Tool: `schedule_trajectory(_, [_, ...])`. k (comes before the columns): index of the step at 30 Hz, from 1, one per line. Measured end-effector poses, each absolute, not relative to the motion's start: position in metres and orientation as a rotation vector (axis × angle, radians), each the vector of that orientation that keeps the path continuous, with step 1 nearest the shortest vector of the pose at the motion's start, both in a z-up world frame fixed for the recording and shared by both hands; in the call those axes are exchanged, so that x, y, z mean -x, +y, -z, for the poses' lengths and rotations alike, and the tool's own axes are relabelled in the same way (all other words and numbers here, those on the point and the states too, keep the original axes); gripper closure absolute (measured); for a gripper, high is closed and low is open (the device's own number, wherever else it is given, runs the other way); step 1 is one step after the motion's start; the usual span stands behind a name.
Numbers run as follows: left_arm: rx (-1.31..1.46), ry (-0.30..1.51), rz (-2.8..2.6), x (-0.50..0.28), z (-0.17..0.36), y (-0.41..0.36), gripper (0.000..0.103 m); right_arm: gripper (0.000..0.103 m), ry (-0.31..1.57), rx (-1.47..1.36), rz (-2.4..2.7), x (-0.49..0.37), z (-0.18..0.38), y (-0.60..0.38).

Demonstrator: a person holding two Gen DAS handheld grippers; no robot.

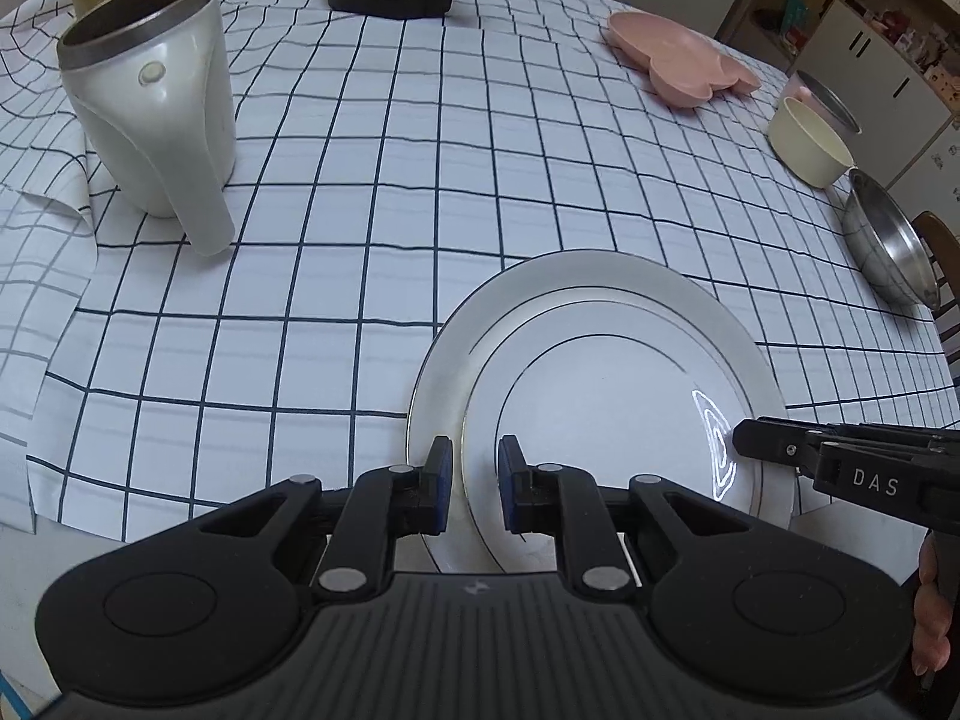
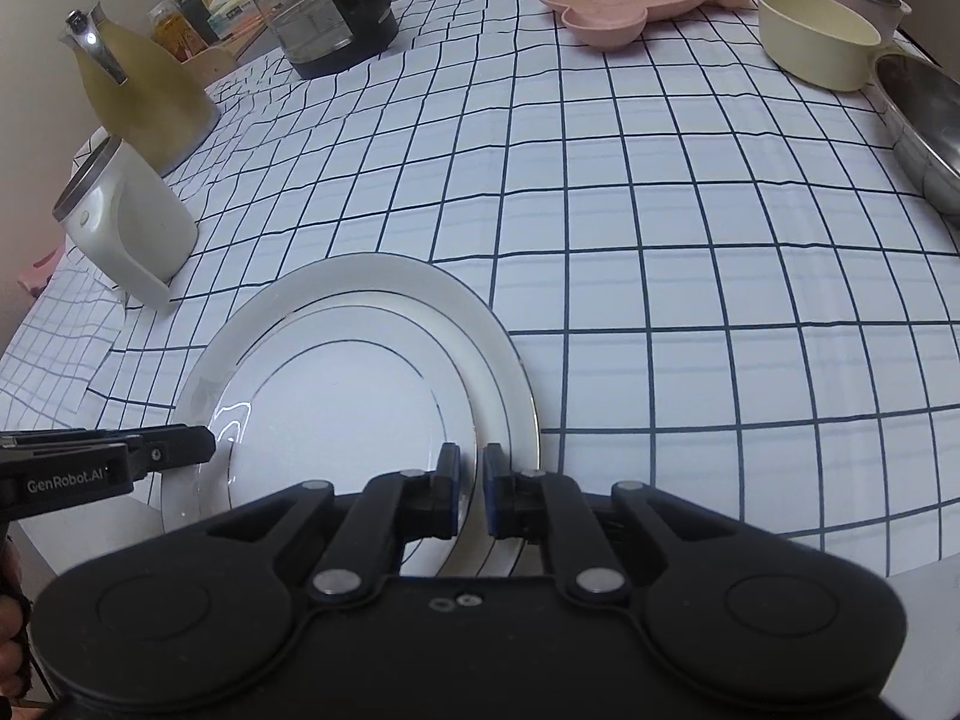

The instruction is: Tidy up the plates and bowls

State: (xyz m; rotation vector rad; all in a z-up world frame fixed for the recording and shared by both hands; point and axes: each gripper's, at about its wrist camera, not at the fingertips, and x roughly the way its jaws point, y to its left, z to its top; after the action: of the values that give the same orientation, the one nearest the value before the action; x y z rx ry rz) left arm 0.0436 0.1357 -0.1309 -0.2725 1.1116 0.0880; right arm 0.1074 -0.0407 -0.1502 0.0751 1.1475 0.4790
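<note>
Two white plates (image 1: 600, 384), stacked and lying flat face up on the checked tablecloth (image 1: 360, 240) at the table's near edge, round, so without a long axis. Upper plate shifted off-centre on the lower.

Left gripper (image 1: 470, 483) at the stack's near-left rim, fingers narrowly apart with the upper plate's rim between them; contact hard to confirm. Right gripper (image 2: 471, 489) at the near-right rim, gap narrower, fingers straddling the rims; grip likewise unclear.

Far ahead and to the right of the left gripper: pink sectioned plate (image 1: 678, 60), cream bowl (image 1: 810, 141), steel bowl (image 1: 888, 240) tilted and cut off by the frame. Ahead-left: white jug (image 1: 150, 96). Near part of the stack hidden behind both gripper bodies.
</note>
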Motion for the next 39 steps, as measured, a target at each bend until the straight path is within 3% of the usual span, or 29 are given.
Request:
schedule_trajectory(2, [0.268,1.097,-0.079,-0.042,0.126,0.133,0.088,0.085,1.132,-0.059,-0.489,-0.105,0.146,-0.04])
schedule_trajectory(26, [0.18,0.868,0.069,-0.022,0.048,0.089,0.087,0.064,0.864,-0.019,-0.516,-0.054,0.064,-0.055])
schedule_trajectory(29, [0.176,0.843,0.089,-0.024,0.042,0.085,0.086,0.055,0.837,-0.015,-0.506,-0.051,0.056,-0.06])
schedule_trajectory(32, [0.17,0.821,0.105,-0.029,0.036,0.08,0.076,0.052,0.818,-0.016,-0.493,-0.05,0.048,-0.065])
schedule_trajectory(36, [0.168,0.774,0.111,-0.038,0.028,0.074,0.037,0.041,0.798,-0.018,-0.472,-0.057,0.04,-0.074])
schedule_trajectory(39, [0.173,0.762,0.12,-0.051,0.024,0.069,0.037,0.038,0.782,-0.007,-0.459,-0.066,0.034,-0.079])
